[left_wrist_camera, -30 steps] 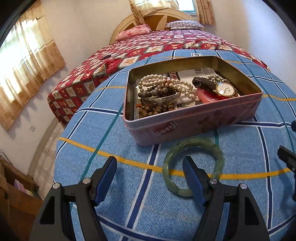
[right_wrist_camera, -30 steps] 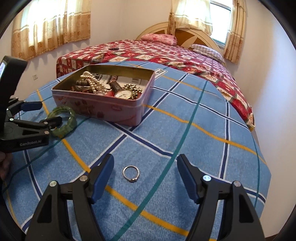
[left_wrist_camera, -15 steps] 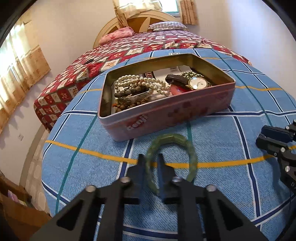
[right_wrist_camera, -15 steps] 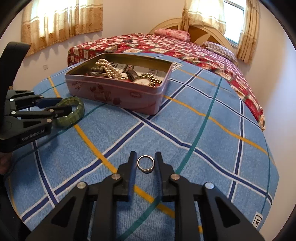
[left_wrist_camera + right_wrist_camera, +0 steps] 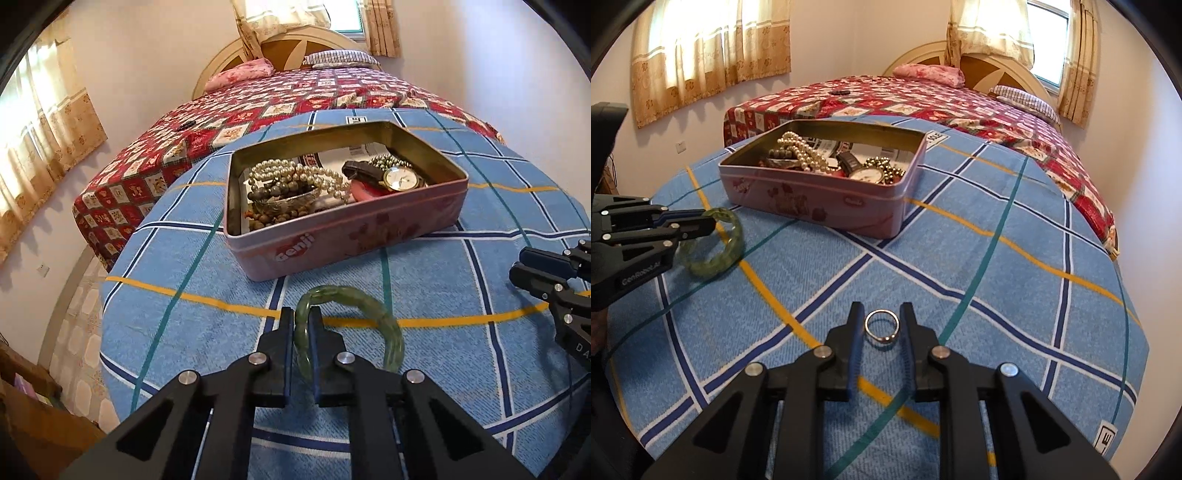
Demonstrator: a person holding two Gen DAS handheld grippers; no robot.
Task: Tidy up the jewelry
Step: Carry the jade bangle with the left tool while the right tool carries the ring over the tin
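Observation:
A green jade bangle (image 5: 384, 321) lies on the blue plaid cloth in front of a pink tin (image 5: 332, 247). My left gripper (image 5: 301, 314) is shut on the bangle's left side, with the band pinched between both pads. In the right wrist view the same bangle (image 5: 733, 243) hangs from that gripper (image 5: 701, 221) at the left edge. A small silver ring (image 5: 884, 339) sits between the fingers of my right gripper (image 5: 882, 310), which is shut on it. The tin (image 5: 812, 206) holds pearls (image 5: 295, 173), dark beads and a wristwatch (image 5: 400, 179).
The blue plaid cloth (image 5: 997, 277) covers a raised surface at the foot of a bed with a red patterned quilt (image 5: 295, 103). My right gripper (image 5: 521, 266) shows at the right edge of the left wrist view. Curtained windows and white walls surround the bed.
Both grippers went from wide open to shut: the left closed on the bangle's side, the right on the ring. The bangle's gripped side now sits slightly raised.

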